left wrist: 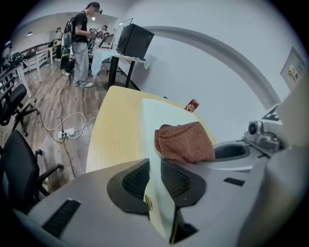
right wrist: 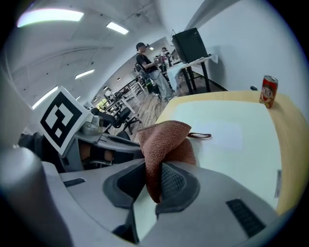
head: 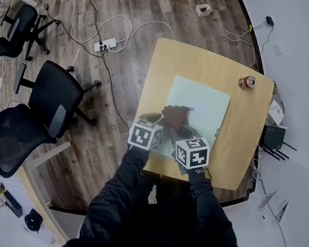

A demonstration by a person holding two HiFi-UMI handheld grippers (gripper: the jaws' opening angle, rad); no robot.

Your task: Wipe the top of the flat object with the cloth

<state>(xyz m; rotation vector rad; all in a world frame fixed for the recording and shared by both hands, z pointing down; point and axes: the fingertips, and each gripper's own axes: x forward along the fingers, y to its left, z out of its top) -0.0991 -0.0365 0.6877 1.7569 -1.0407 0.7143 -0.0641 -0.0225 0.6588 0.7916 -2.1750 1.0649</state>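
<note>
A pale green flat board (head: 203, 104) lies on the wooden table (head: 243, 145). My left gripper (left wrist: 154, 179) is shut on the board's near left edge (left wrist: 153, 159), and the thin sheet stands between its jaws. A brown terry cloth (right wrist: 164, 140) rests bunched on the near part of the board (right wrist: 236, 140), with my right gripper (right wrist: 153, 179) shut on its near fold. In the head view the cloth (head: 174, 116) sits just ahead of both marker cubes, the left gripper (head: 155, 120) to its left and the right gripper (head: 178, 132) behind it.
A red drink can (head: 247, 82) stands at the table's far right corner. Black office chairs (head: 53, 105) and floor cables (head: 106, 44) lie to the left of the table. A white wall runs along the right. People stand far off in the room (left wrist: 82, 43).
</note>
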